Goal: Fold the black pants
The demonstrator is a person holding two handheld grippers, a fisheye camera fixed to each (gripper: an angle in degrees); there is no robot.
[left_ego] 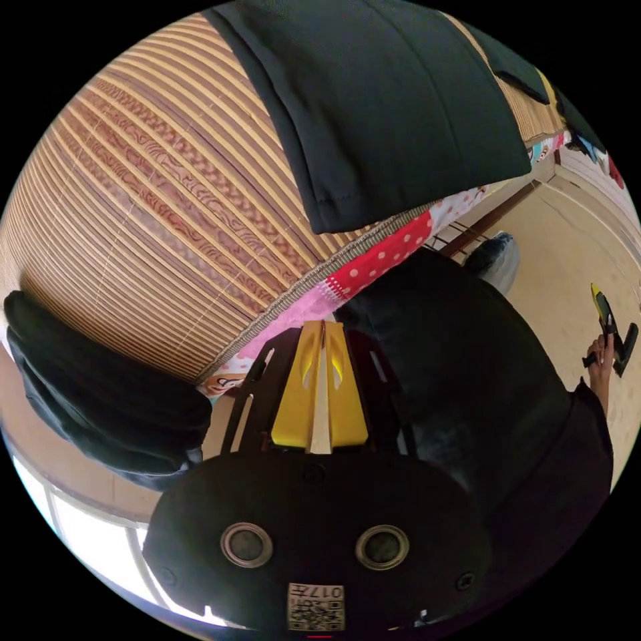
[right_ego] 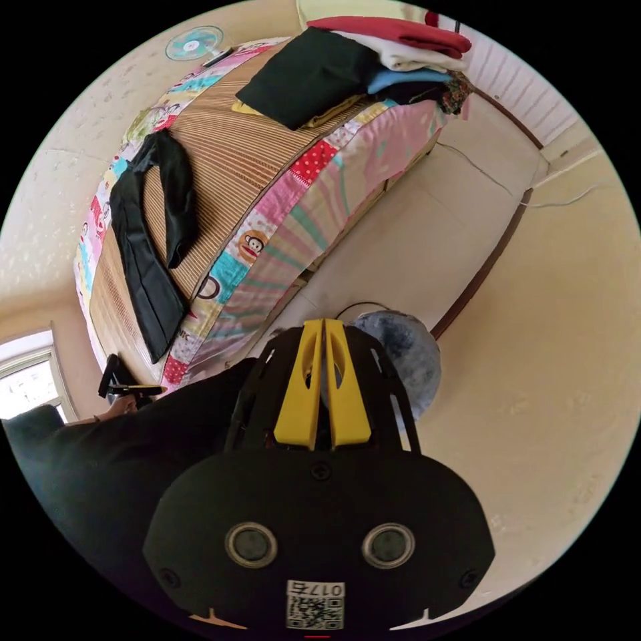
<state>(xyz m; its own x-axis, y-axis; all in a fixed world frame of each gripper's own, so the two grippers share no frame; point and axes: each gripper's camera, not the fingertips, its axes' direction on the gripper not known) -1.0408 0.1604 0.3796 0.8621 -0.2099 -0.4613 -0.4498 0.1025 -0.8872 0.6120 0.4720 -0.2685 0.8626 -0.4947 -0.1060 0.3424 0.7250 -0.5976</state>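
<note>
One black pants (right_ego: 150, 234) on mat (left_ego: 153, 200), 2 legs; maybe 5 stacked clothes (right_ego: 394, 50).

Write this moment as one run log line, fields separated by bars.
black pants: lying on bamboo mat, unfolded | left gripper: shut, empty | right gripper: shut, empty | folding: not begun

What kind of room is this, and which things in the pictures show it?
Most likely a bedroom in a home. A bed with a patchwork sheet carries a bamboo mat, the black pants lie on the mat, and folded clothes are stacked at one end.
</note>
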